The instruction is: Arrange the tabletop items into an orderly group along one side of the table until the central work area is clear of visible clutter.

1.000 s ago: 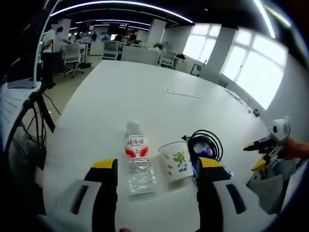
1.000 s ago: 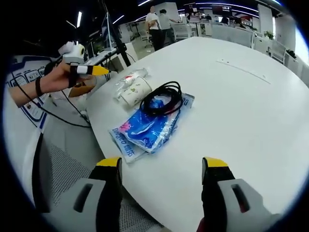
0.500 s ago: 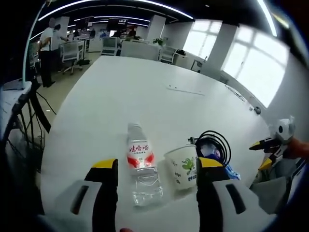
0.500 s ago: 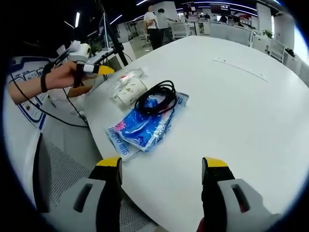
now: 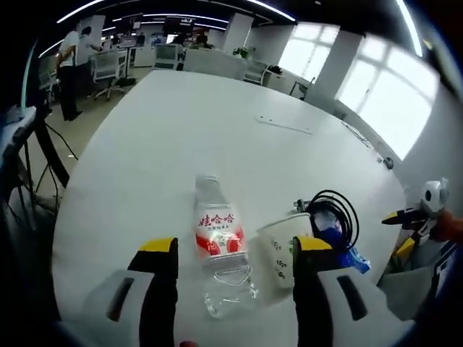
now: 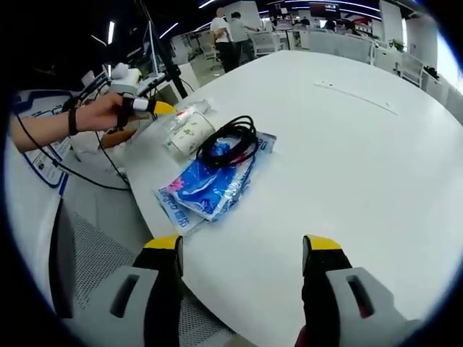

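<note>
A clear water bottle (image 5: pixel 221 246) with a red label lies on the white table (image 5: pixel 181 137), just ahead of my open left gripper (image 5: pixel 235 249). Beside it lies a paper cup (image 5: pixel 284 242) on its side, then a black cable coil (image 5: pixel 334 217) resting on blue packets (image 5: pixel 340 242). My right gripper (image 5: pixel 400 231) hangs past the table edge at the right. In the right gripper view, my open right gripper (image 6: pixel 242 243) hovers over the table edge, short of the blue packets (image 6: pixel 210 188), cable (image 6: pixel 228 141), cup (image 6: pixel 189 131) and bottle (image 6: pixel 189 112). A hand holds the left gripper (image 6: pixel 155 107) by the bottle.
A thin pale strip (image 5: pixel 282 124) lies farther out on the table (image 6: pixel 362 181). People (image 5: pixel 72 58) stand among office chairs in the background. Stands and cables crowd the floor beside the table (image 6: pixel 94 166). A mesh chair (image 6: pixel 79 260) sits below the table edge.
The left gripper has come closer over the bottle and cup, which sit larger and lower in its view. The right gripper view has shifted only slightly. The items have not moved.
</note>
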`<state>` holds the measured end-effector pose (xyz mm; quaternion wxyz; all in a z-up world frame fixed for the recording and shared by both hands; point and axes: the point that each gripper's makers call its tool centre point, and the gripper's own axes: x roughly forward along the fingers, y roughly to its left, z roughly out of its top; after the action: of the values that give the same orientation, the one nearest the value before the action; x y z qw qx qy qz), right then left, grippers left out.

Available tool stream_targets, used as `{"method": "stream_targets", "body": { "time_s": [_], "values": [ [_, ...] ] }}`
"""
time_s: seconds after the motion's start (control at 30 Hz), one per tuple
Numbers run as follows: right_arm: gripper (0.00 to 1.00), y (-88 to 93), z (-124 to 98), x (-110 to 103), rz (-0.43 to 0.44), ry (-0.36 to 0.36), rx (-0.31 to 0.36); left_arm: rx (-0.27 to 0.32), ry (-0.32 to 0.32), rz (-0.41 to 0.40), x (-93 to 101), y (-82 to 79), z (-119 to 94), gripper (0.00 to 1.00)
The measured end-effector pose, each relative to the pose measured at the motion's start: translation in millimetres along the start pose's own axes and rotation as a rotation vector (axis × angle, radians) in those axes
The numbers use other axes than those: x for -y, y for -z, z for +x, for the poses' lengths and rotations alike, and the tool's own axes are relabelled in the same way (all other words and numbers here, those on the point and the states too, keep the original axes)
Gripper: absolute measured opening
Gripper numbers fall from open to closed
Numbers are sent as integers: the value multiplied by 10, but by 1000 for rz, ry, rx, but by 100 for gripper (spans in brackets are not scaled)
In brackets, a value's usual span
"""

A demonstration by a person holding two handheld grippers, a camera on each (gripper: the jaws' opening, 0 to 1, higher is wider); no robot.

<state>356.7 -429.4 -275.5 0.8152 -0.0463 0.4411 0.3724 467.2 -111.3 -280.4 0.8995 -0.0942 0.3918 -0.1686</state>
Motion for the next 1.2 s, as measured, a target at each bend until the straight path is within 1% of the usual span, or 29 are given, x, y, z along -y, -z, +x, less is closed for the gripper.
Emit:
{"method": "stream_targets", "body": {
  "time_s": [0.23,0.3,0.43,0.63,0.77,0.9,1.2],
  "values": [
    [66,8,-14,52,0,6,0,-22,-6,-20,-37,40,109,63],
    [66,6,-18,67,4,9,3,-27,-7,-37,-49,49,151,62],
    [66,23,-30,84,6,12,-1,-41,-24,-39,-78,54,206,61],
    [66,85,-39,98,16,15,-8,-64,-44,-21,-104,24,277,59],
    [65,120,-37,90,27,15,-17,-78,-52,0,-125,-1,313,53],
    [65,140,-26,88,28,12,-24,-86,-56,17,-144,-38,362,50],
    [66,108,-2,116,35,10,-25,-136,-68,31,-152,10,479,45]
  ]
}}
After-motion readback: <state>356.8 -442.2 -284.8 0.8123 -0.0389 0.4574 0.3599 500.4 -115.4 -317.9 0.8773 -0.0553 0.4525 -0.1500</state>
